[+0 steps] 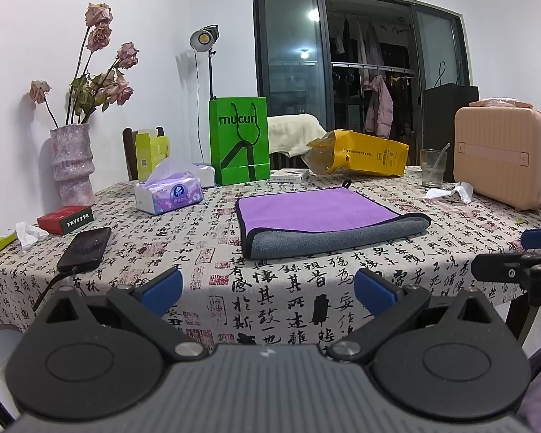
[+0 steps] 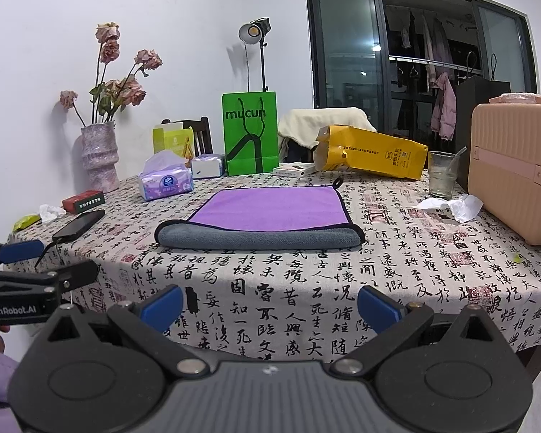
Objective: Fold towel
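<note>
Towel lies folded once on the surface. Left tongs and right tongs apart, empty. Next fold likely: grip opposite corners.

Bare tablecloth lay in front of the towel; the tissue pack, phone and glass flanked the towel.
</note>
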A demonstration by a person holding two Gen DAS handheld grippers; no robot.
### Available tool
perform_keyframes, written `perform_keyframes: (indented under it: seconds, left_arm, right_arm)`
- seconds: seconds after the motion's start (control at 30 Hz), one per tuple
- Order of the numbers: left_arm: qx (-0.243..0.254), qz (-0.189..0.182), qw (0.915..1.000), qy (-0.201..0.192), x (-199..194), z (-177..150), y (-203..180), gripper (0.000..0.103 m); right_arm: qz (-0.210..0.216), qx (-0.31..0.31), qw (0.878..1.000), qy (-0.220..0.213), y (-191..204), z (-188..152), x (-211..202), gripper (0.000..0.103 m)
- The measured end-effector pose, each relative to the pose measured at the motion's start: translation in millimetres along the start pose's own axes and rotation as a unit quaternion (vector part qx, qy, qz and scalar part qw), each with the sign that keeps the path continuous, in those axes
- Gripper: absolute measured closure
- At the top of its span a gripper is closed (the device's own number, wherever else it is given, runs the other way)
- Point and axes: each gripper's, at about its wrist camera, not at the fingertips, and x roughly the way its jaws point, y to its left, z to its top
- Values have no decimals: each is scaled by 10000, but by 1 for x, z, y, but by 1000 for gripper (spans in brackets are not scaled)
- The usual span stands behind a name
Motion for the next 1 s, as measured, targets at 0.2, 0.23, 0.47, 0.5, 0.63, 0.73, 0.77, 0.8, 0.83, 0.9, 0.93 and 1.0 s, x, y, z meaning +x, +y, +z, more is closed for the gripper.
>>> perform_keyframes:
  seconds: [0.2, 0.23, 0.47, 0.5, 0.63, 0.73, 0.77, 0.8, 0.83, 0.9, 0.93, 1.0]
  left_arm:
    - [61, -11, 10000, 77, 5, -1, -2, 0]
    - [67, -3, 9999, 91, 6, -1, -2, 0]
    - [161, 13, 9998, 132, 12, -2, -4, 0]
    - [169, 28, 9998, 136, 14, -1, -3, 0]
    - [214, 68, 9996, 174, 24, 1, -4, 0]
    - [212, 75, 9995, 214, 32, 3, -4, 0]
    - [189, 79, 9995, 248, 35, 3, -4, 0]
    - [166, 75, 9994, 296, 38, 4, -3, 0]
    - [141, 73, 9993, 344, 43, 5, -3, 0]
    - [113, 97, 9991, 408, 51, 5, -1, 0]
    - [108, 118, 9989, 431, 55, 6, -1, 0]
    - [103, 138, 9988, 451, 63, 8, 0, 0]
  right_arm:
    - [-25, -76, 10000, -46, 2, -1, 2, 0]
    - [-2, -32, 10000, -55, 0, -1, 2, 0]
    - [104, 116, 9999, -75, -5, -2, 6, 0]
    - [113, 110, 9998, -74, -5, -2, 7, 0]
    - [141, 62, 9999, -53, -6, -1, 12, 0]
    - [135, 40, 9998, -105, -9, 2, 18, 0]
    - [127, 55, 9999, -104, -11, 3, 20, 0]
    - [120, 75, 9998, -101, -14, 4, 23, 0]
    - [107, 95, 9999, -95, -16, 6, 26, 0]
    - [56, 123, 9999, -78, -22, 8, 33, 0]
    - [24, 128, 9999, -71, -24, 10, 36, 0]
    - [-42, 110, 9999, -56, -29, 12, 42, 0]
